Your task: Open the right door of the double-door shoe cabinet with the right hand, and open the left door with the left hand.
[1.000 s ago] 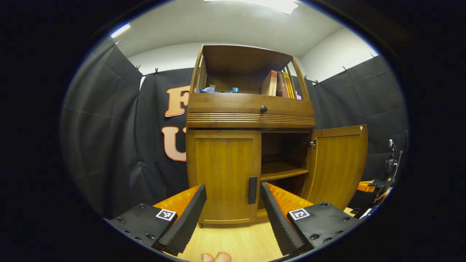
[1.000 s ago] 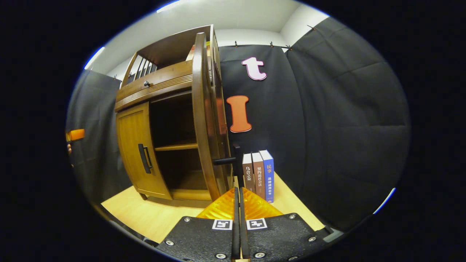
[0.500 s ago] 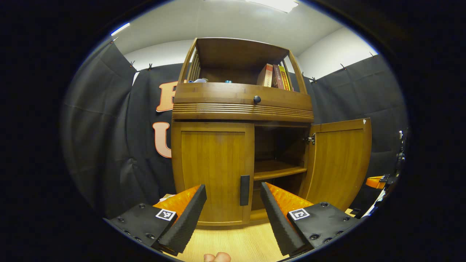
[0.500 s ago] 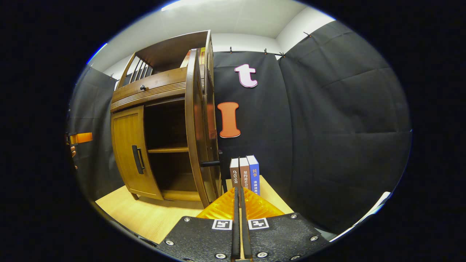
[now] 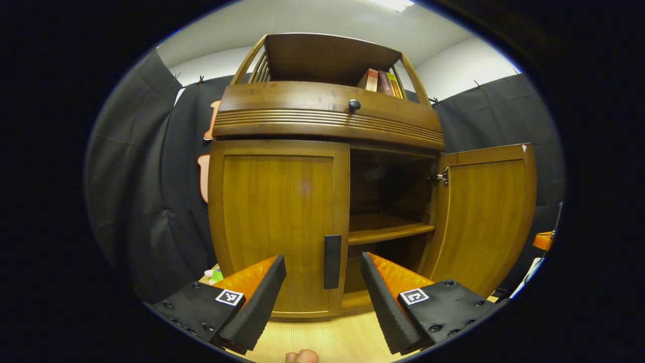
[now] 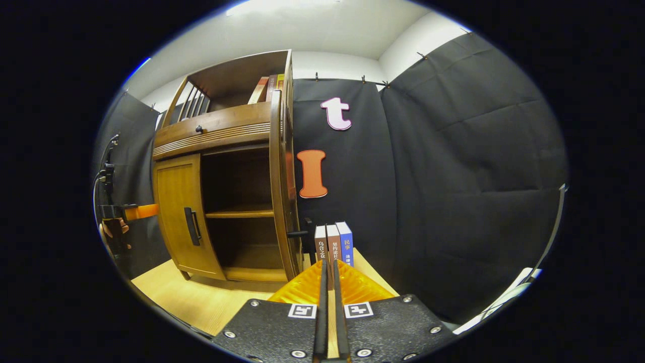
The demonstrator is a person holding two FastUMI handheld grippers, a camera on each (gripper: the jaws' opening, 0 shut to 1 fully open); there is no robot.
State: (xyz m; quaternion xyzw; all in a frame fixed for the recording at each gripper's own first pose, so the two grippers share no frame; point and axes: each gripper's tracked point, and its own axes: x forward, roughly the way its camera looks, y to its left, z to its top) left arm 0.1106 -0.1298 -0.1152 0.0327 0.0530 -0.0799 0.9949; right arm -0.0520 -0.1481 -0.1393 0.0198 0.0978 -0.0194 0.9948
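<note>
Facing shut left door (image 5: 279, 227), handle (image 5: 332, 261)

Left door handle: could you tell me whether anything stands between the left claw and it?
Nothing visible does. In the left gripper view the left claw is open, and the dark handle on the closed left door sits straight ahead between its fingers. The right door already stands open, off to the side.

Black cloth (image 6: 453, 176) hangs clipped along white walls (image 5: 453, 75) behind the wooden cabinet (image 5: 322, 121), under a white ceiling (image 6: 312, 30) with a bright light (image 5: 390, 4), above pale wood flooring (image 6: 201, 297).
</note>
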